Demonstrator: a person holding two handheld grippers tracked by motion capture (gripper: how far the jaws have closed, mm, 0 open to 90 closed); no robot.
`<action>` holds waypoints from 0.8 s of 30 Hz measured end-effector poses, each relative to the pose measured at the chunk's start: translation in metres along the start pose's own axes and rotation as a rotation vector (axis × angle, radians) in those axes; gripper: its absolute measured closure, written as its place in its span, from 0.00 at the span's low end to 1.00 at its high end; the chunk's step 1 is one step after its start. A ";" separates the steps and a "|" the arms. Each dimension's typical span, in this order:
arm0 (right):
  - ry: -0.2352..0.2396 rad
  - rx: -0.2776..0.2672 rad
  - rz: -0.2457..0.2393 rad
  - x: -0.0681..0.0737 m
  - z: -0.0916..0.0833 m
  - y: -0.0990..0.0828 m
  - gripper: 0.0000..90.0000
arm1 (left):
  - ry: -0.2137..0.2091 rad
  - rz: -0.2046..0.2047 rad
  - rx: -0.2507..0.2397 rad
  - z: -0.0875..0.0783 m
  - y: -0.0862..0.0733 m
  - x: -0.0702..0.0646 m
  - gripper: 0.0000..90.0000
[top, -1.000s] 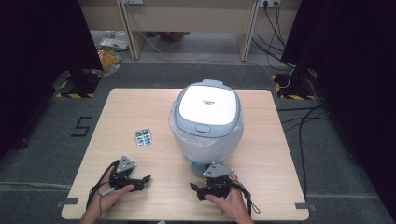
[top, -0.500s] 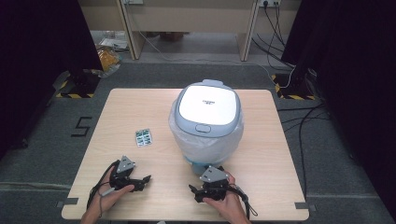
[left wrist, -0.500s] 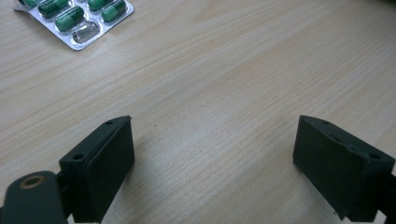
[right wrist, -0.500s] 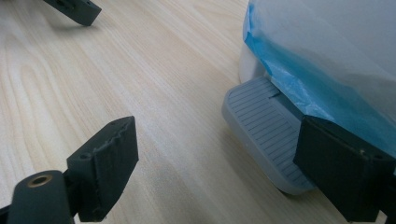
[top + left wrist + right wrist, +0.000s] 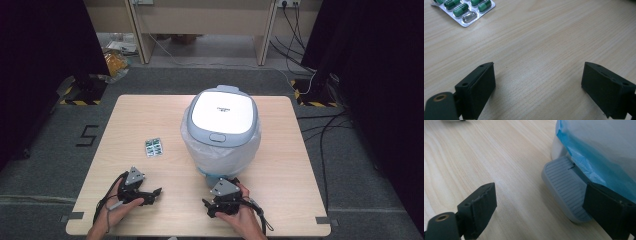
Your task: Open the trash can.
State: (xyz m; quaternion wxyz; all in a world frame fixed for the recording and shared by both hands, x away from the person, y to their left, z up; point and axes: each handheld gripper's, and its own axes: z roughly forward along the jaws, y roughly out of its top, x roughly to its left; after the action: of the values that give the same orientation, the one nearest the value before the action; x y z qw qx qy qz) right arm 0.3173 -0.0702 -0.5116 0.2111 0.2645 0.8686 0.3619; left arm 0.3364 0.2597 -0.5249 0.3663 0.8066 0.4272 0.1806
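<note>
Your right tool [image 5: 537,212], jaws just opening and apart, held nothing; its far jaw sat beside the bin's ribbed grey pedal [image 5: 564,187], under crinkled blue liner [image 5: 584,157]. Your left tool [image 5: 537,92] gaped over woodgrain counter [image 5: 544,37].

Even overhead light, soft shadows

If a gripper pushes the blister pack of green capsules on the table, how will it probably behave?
The blister pack lies flat on the smooth wooden table, so it would probably slide, not roll or tip. It looks thin and light, likely easy to move. Its foil edge sits low, so pinching it from above may be hard.
</note>
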 end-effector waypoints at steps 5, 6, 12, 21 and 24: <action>-0.022 0.047 -0.055 0.007 0.005 0.003 0.01 | 0.000 0.000 0.001 0.000 0.000 0.000 0.12; -0.024 0.058 -0.060 0.008 0.006 0.004 0.01 | 0.000 0.001 0.001 0.000 0.000 0.000 0.12; -0.021 0.051 -0.055 0.008 0.006 0.002 0.01 | 0.000 0.001 0.001 0.000 0.000 0.000 0.12; 0.018 0.050 -0.032 0.004 0.007 0.000 0.01 | 0.001 0.000 -0.001 0.000 0.000 0.000 0.12; 0.050 0.050 -0.005 0.000 0.008 -0.001 0.01 | 0.000 0.001 0.003 0.000 0.000 0.000 0.12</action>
State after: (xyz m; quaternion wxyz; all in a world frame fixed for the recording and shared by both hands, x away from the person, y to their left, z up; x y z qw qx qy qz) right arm 0.3218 -0.0668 -0.5176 0.1834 0.2582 0.8832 0.3459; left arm 0.3365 0.2595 -0.5249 0.3651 0.8075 0.4269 0.1801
